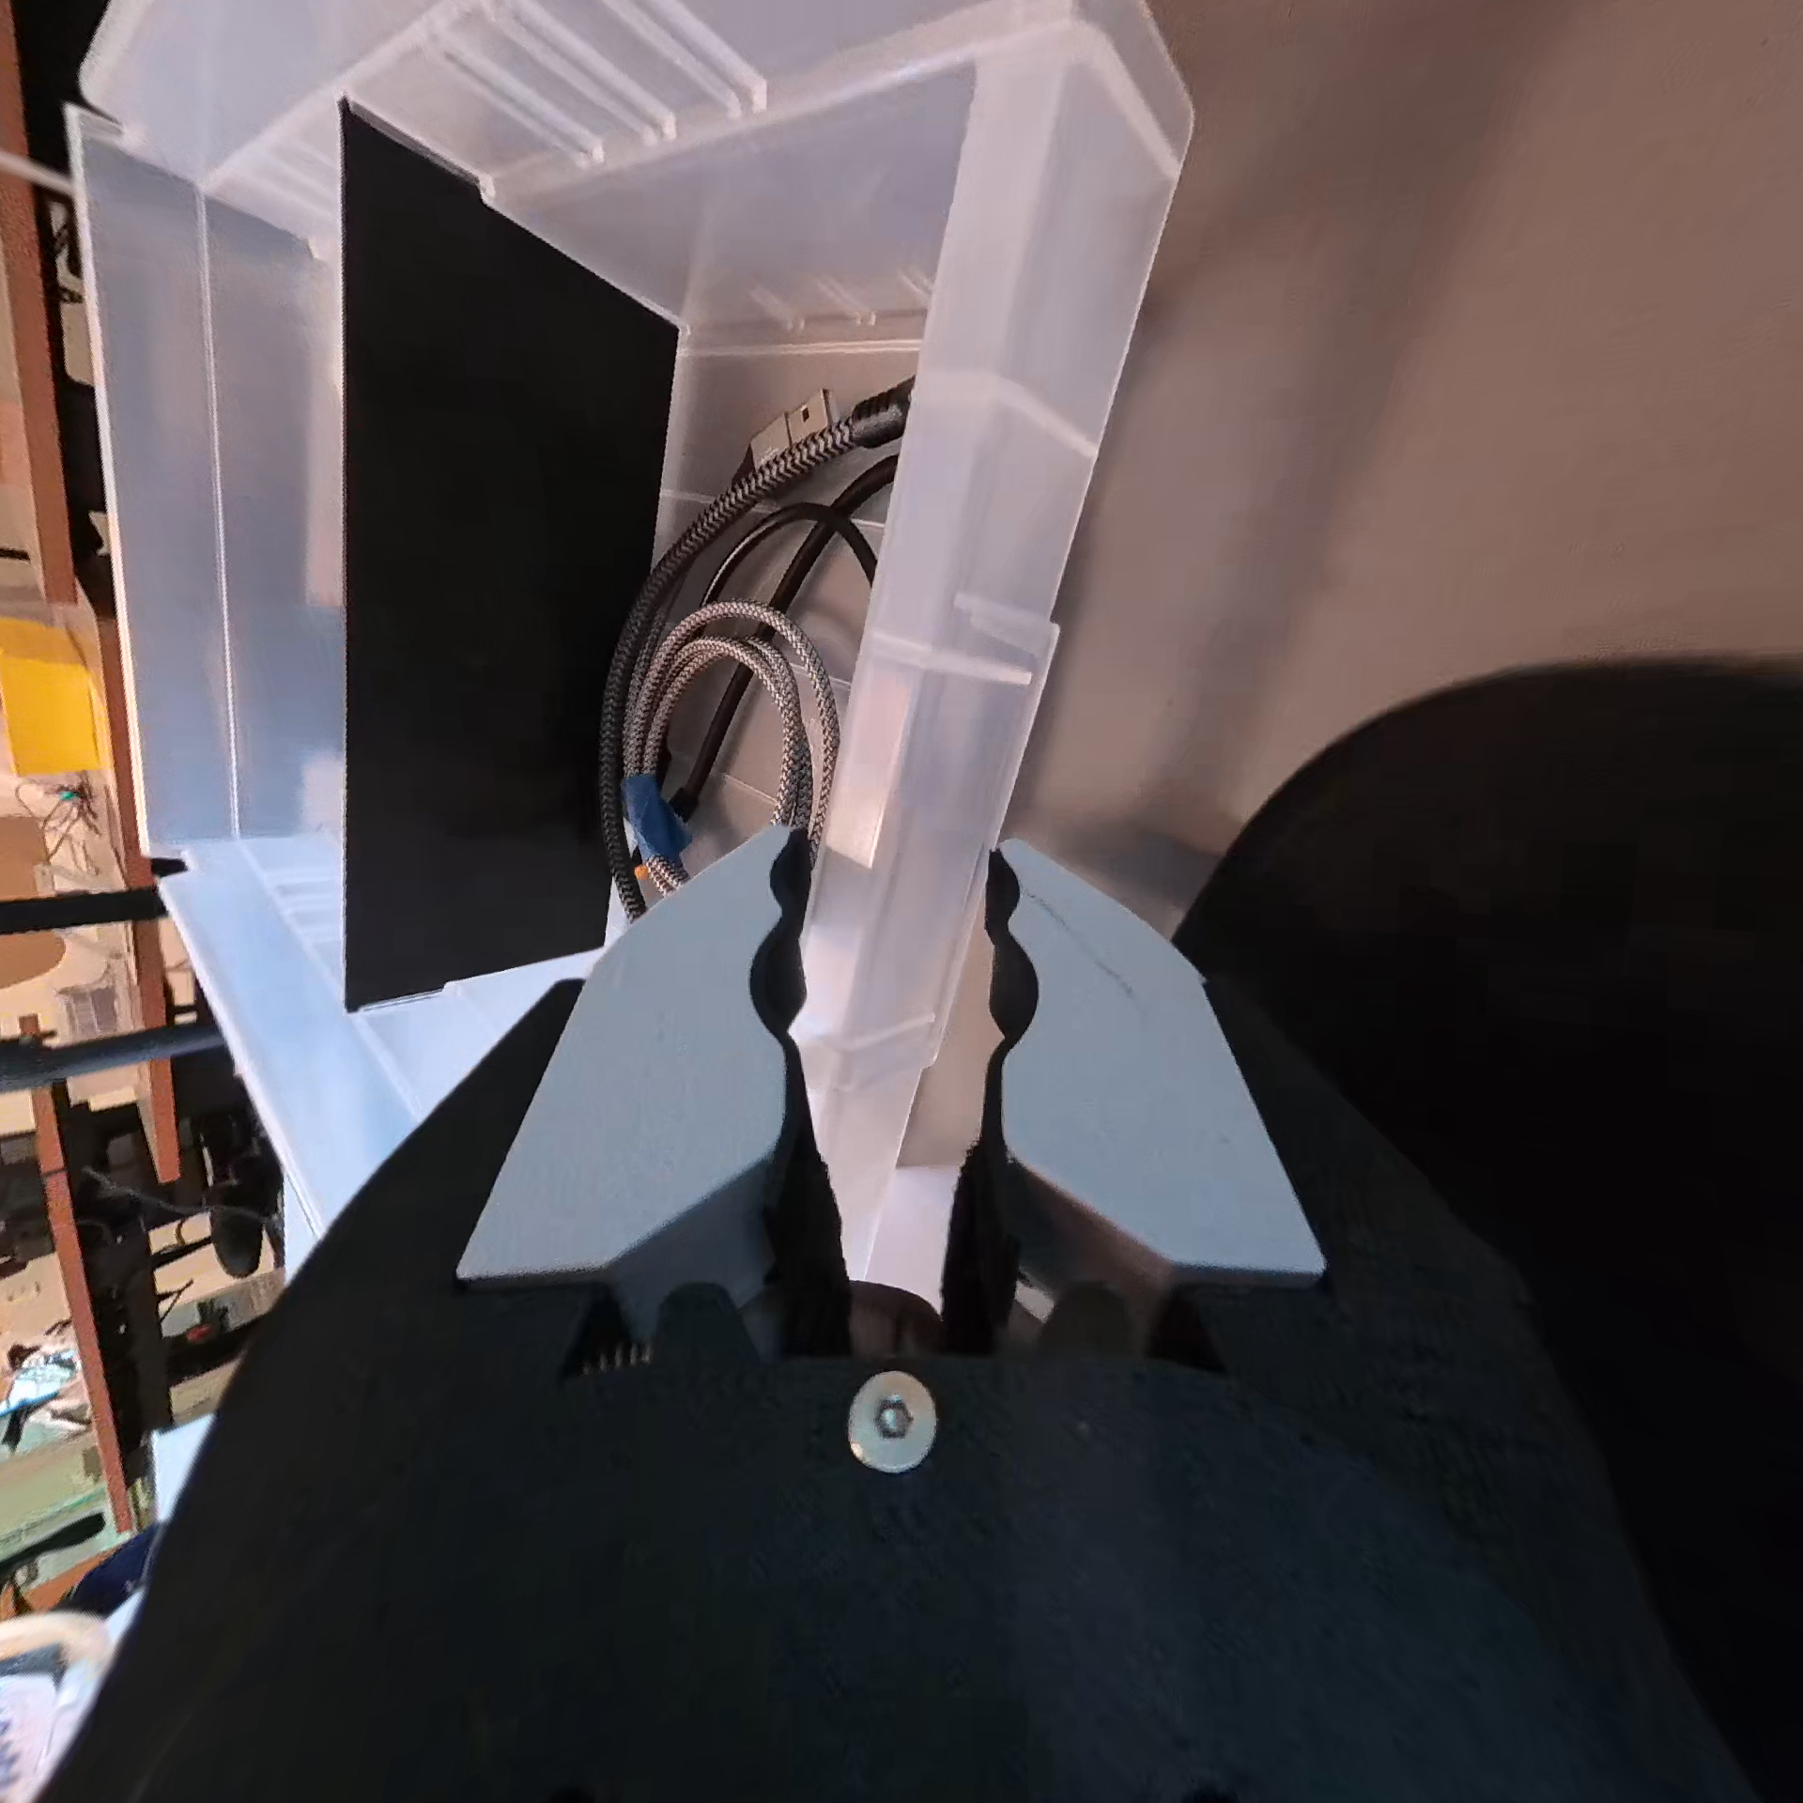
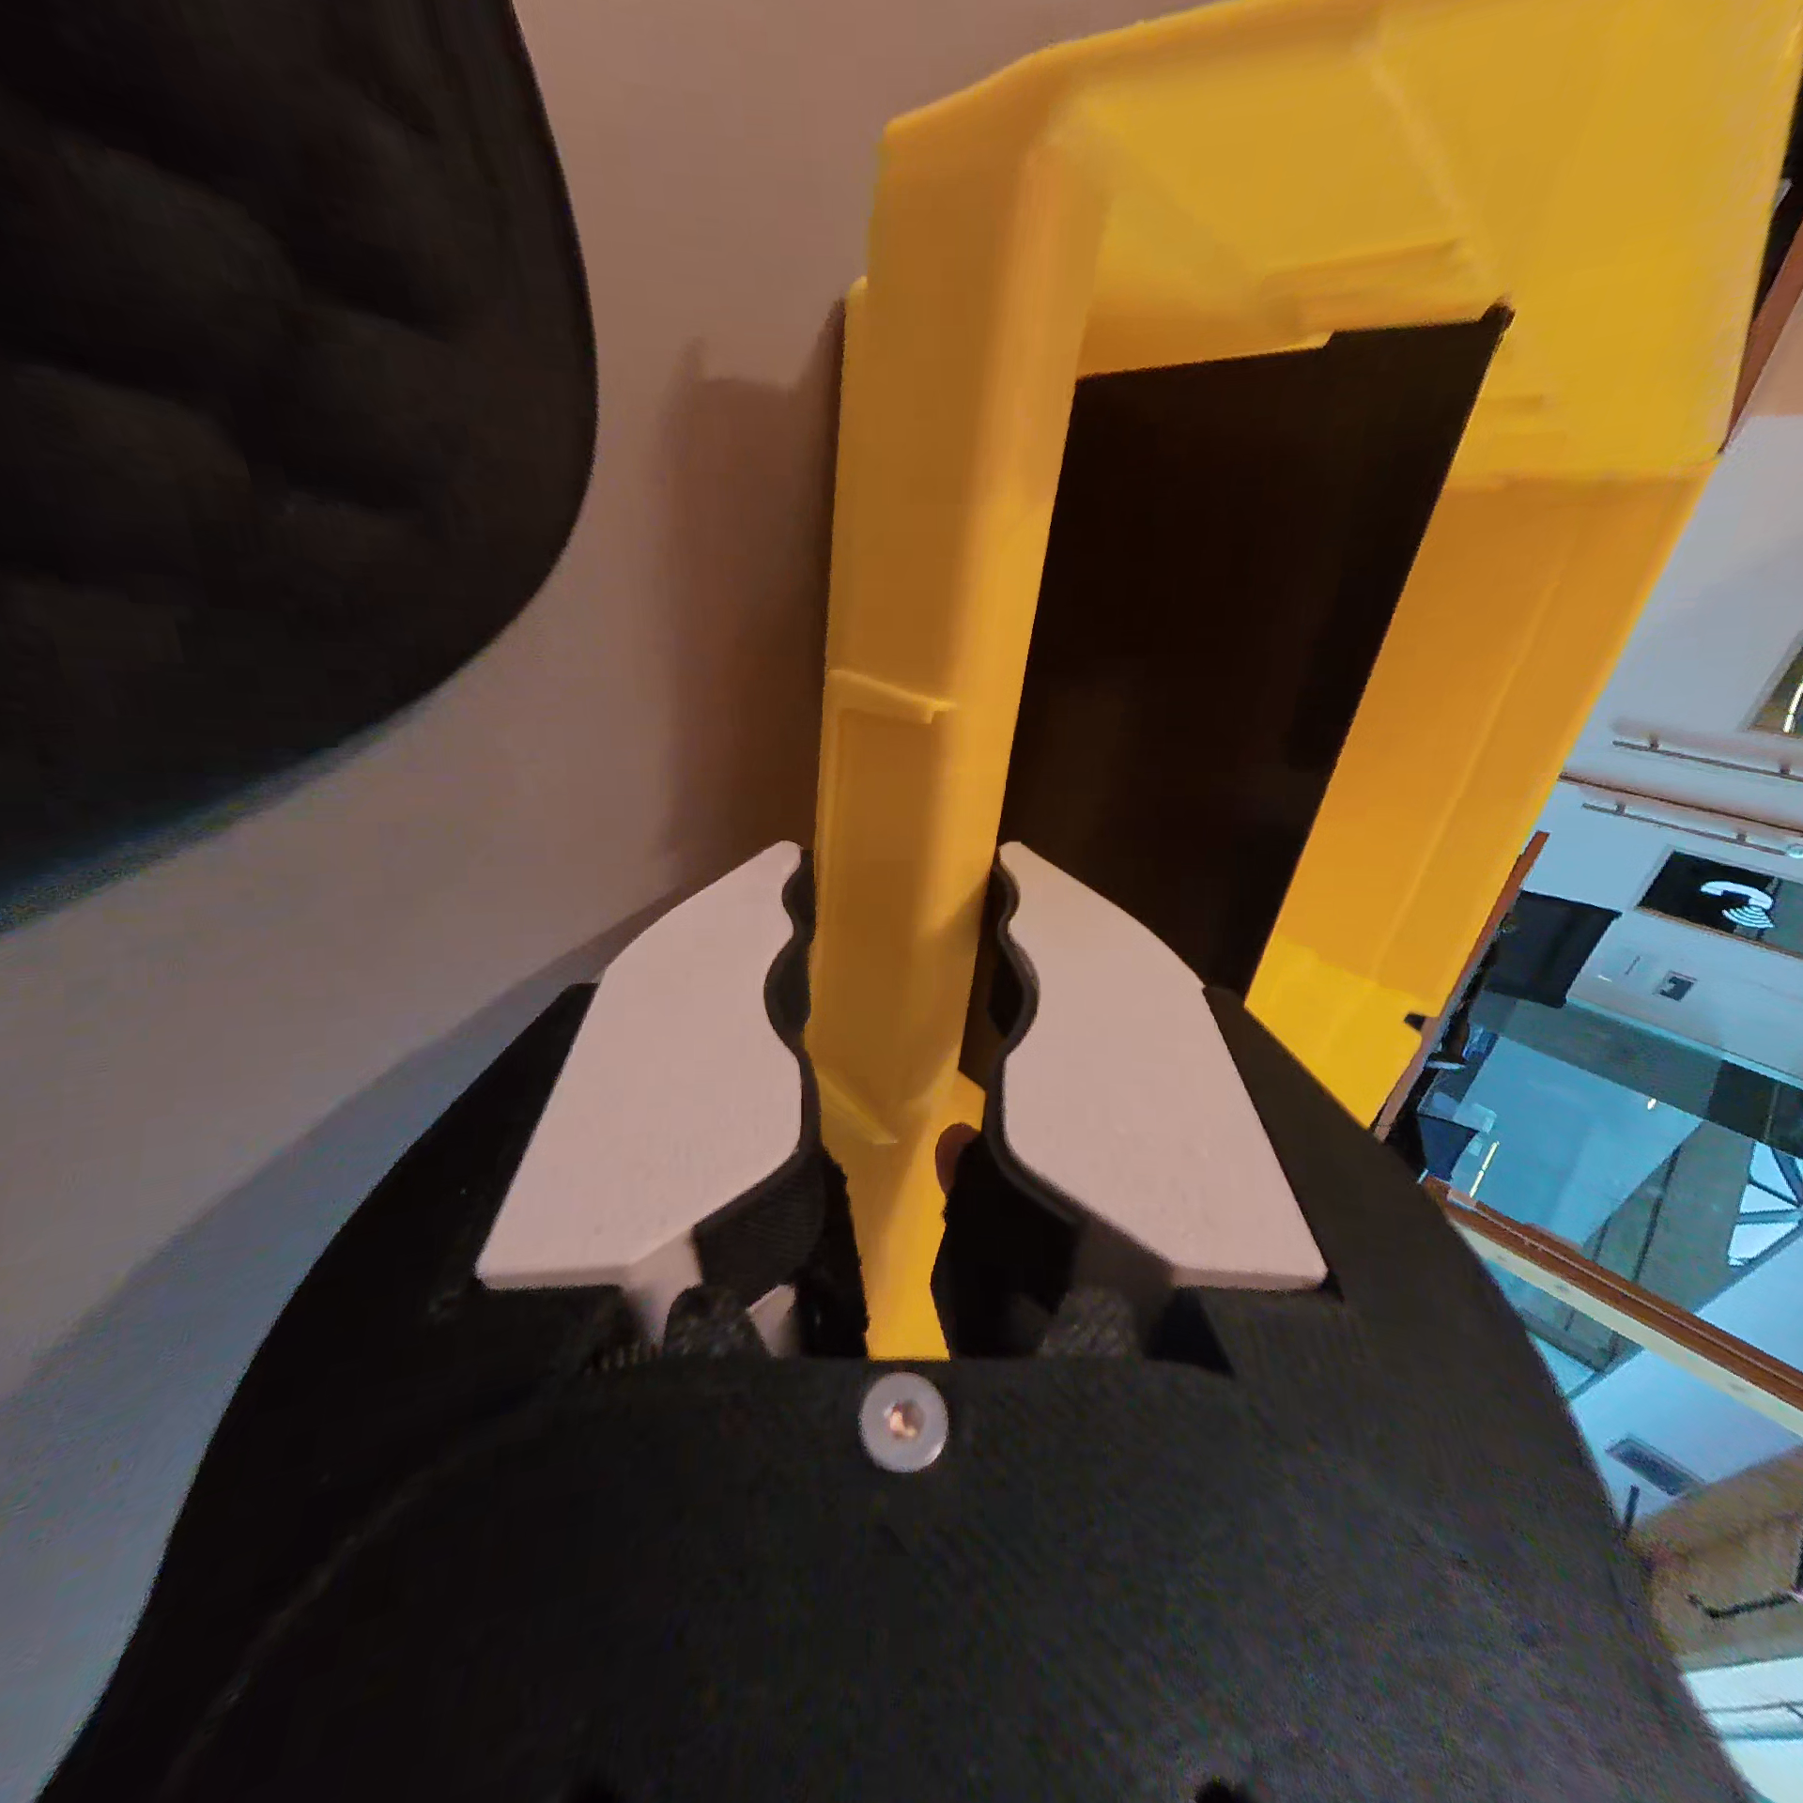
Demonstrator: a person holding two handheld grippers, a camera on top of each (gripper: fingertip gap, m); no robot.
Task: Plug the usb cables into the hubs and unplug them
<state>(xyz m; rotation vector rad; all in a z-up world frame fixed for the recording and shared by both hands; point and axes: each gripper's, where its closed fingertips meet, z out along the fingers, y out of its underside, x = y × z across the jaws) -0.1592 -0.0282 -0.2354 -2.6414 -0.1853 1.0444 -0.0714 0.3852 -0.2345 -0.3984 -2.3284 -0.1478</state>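
Observation:
My left gripper [image 1: 893,859] is shut on the side wall of a clear plastic bin [image 1: 1024,341]. Inside the bin lie coiled grey braided USB cables [image 1: 781,663], a silver USB plug [image 1: 795,429], a thin black cable and a piece of blue tape [image 1: 654,820]. A flat black panel [image 1: 488,585] stands in the bin beside them. My right gripper [image 2: 902,859] is shut on the side wall of a yellow plastic bin [image 2: 927,585], which holds a similar black panel [image 2: 1220,634]. No hub shows in either view.
A large dark rounded shape fills the right of the left wrist view [image 1: 1512,976] and the upper left of the right wrist view [image 2: 244,390]. A beige surface [image 2: 683,244] lies behind both bins. Room furniture and glass railings [image 2: 1610,1122] appear sideways at the outer edges. One gripper's finger ends stand about 45 cm off the other's.

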